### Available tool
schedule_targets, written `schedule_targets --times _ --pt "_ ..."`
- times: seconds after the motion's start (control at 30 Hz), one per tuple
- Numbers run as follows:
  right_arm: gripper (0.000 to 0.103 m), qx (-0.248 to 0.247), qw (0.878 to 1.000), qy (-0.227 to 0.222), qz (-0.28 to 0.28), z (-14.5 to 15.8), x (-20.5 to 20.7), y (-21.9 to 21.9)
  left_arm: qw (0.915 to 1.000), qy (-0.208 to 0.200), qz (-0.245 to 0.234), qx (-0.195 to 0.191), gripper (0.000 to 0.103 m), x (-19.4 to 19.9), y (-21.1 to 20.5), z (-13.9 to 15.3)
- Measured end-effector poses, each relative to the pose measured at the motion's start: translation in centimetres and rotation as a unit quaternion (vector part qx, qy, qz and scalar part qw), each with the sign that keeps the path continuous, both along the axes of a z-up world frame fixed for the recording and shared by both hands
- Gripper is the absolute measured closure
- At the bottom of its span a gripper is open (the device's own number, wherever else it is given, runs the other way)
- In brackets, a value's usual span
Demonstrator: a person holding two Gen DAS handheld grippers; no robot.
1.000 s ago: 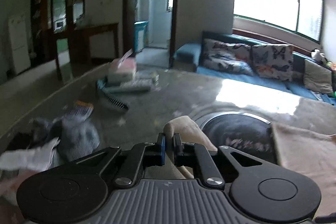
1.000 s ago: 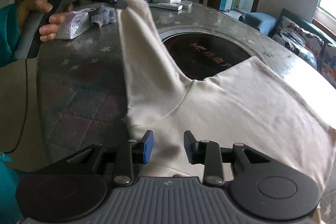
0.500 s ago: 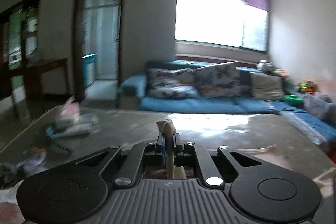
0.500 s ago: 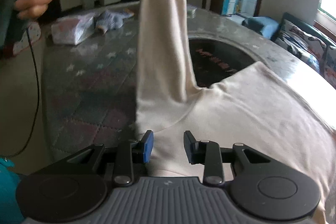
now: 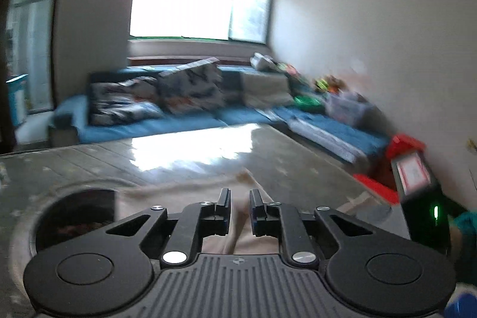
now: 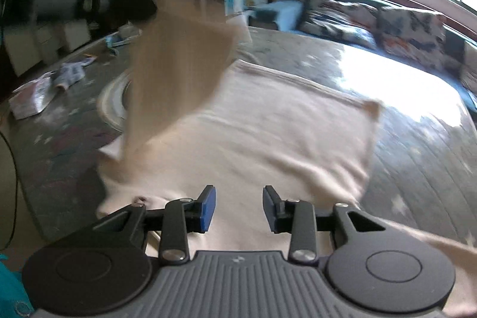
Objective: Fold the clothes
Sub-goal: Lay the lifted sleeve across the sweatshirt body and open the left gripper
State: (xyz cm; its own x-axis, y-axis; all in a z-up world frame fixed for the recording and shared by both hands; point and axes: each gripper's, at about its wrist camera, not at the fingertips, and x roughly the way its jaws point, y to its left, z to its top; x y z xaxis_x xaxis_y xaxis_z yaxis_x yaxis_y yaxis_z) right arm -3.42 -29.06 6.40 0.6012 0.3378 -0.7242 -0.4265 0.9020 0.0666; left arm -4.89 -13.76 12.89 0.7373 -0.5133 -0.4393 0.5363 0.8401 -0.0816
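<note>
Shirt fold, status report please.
Left tongs open, right tongs open. Cream shirt flat on table, sleeve mid-air, blurred. Nothing blocking.

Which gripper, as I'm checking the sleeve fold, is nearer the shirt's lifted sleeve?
Left: the left gripper has open jaws straddling the sleeve; the right gripper hovers open over the shirt body, sleeve ahead-left.

The left black two-finger tool [image 5: 240,203] has its blue-padded fingers [image 5: 224,204] a narrow gap apart, clamping nothing, pointing level and forward. The right black two-finger tool [image 6: 238,203] has its fingers [image 6: 207,206] spread wide, angled slightly downward, empty between the pads.
</note>
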Motion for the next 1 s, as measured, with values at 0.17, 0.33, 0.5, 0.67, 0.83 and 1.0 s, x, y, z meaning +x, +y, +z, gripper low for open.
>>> schedule_targets --times 0.17,0.33,0.5,0.67,0.83,1.0 --pt "0.060 -0.009 1.000 0.008 -0.015 -0.3 -1.1 -1.8 0.9991 0.000 -0.006 0.043 0.066 -0.1 0.6 -2.2" --pt "0.060 -0.006 1.000 0.001 -0.025 0.1 -2.0 -2.7 0.9944 0.041 0.041 0.089 0.068 1.7 3.1 -5.7" --pt "0.062 0.008 0.999 -0.011 -0.033 0.2 -0.5 -2.2 0.9884 0.092 0.064 0.103 0.072 3.0 5.5 -9.1" --pt "0.068 0.000 1.000 -0.017 -0.024 -0.7 1.9 -0.5 0.9858 0.110 0.071 0.105 0.073 2.8 7.0 -10.5" --pt "0.073 -0.014 1.000 -0.004 -0.026 -2.3 3.7 0.1 0.9863 0.115 0.069 0.096 0.072 2.5 7.2 -9.7" --pt "0.073 -0.016 0.999 -0.017 -0.023 -1.4 3.0 0.0 0.9907 0.094 0.061 0.077 0.072 3.6 6.1 -8.2"
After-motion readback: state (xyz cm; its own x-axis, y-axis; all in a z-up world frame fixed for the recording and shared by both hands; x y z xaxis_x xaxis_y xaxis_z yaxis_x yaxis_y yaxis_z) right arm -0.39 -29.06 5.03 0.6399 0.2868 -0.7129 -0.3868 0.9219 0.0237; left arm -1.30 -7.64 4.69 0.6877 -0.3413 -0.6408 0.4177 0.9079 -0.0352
